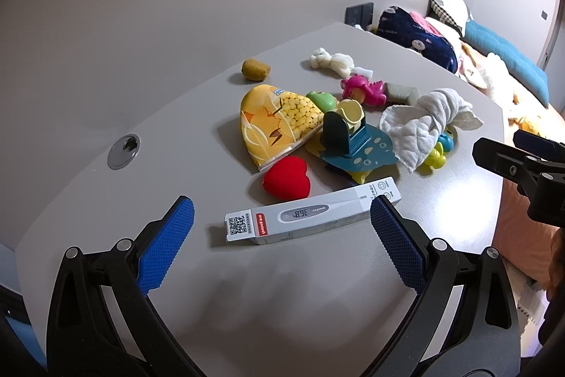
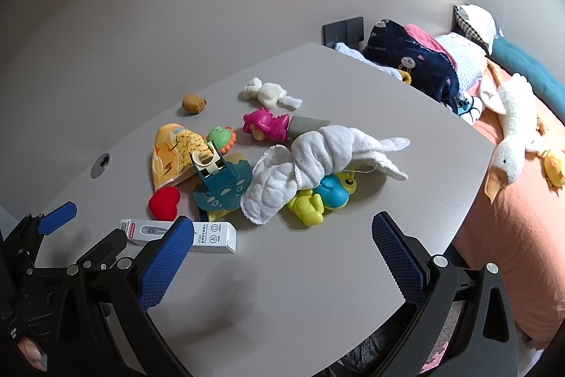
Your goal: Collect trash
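A white thermometer box (image 1: 310, 212) lies on the grey table (image 1: 282, 288), just ahead of my open left gripper (image 1: 282, 221), between its blue pads. It also shows in the right wrist view (image 2: 212, 237). Behind it lie a yellow snack bag (image 1: 279, 126), a red heart (image 1: 286, 178), a crumpled white cloth (image 1: 429, 121) and a brown kiwi (image 1: 255, 69). My right gripper (image 2: 282, 234) is open and empty over the near table, short of the white cloth (image 2: 317, 161).
Toys crowd the middle: a teal tape dispenser (image 2: 215, 172), a pink figure (image 2: 265, 124), a blue and green frog toy (image 2: 328, 196), a white plush (image 2: 266, 92). A cable hole (image 1: 123, 151) sits left. A bed with a goose plush (image 2: 508, 143) lies right.
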`<state>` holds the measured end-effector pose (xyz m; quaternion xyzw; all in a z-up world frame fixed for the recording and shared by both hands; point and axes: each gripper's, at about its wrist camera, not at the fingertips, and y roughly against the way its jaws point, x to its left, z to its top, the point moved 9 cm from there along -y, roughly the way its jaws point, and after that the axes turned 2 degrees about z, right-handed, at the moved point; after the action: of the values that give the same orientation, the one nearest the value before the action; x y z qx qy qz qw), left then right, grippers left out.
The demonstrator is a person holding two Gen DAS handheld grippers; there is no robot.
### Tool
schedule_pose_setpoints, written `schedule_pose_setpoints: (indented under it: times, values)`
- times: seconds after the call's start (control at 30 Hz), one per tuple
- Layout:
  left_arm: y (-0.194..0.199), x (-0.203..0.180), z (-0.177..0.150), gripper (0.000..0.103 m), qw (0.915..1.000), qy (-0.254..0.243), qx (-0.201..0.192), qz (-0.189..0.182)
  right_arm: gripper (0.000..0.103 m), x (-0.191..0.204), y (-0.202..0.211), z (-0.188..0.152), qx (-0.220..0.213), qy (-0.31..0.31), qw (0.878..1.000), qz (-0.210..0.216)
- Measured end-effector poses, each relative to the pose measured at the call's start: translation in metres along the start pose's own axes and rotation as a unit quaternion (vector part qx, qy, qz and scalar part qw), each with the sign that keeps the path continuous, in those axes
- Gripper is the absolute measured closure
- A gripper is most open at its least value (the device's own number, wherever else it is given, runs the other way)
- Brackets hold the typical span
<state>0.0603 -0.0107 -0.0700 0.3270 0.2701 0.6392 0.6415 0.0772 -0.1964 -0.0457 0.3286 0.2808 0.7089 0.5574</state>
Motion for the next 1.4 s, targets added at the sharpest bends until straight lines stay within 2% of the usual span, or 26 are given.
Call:
schedule_pose_setpoints:
  times: [1.4]
  values:
    - [-0.012,-0.006,-0.002,0.006,0.9994,-0.03,0.016,-0.006,0.003,-0.008,-0.009,-0.001,0.009,-0.008,1.0,-0.001]
